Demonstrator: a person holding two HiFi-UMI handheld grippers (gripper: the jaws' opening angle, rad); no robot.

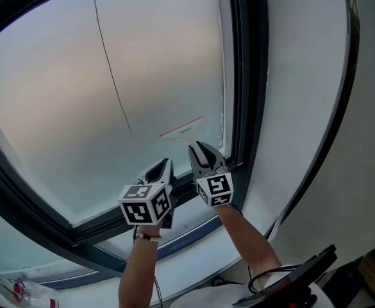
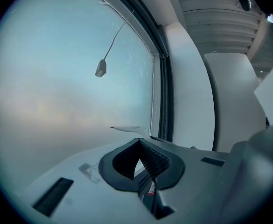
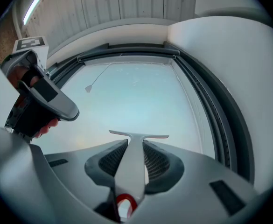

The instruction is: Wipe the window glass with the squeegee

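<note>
Between the right gripper [image 3: 135,144] fingers [image 3: 160,161]: squeegee [image 3: 130,171] handle.

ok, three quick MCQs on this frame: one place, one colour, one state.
1. Where is the squeegee blade on the window glass?
A) top left corner
B) beside the right frame
C) centre

2. Colour of the loop at the handle's end?
A) red
B) blue
C) green

3. Left hand-held gripper?
A) shut on squeegee
B) wide open
C) shut, empty

1 B: the head view shows the blade next to the frame.
2 A: the right gripper view shows a red loop.
3 C: its jaw tips meet on nothing; the right hand-held gripper clamps the squeegee.
</note>
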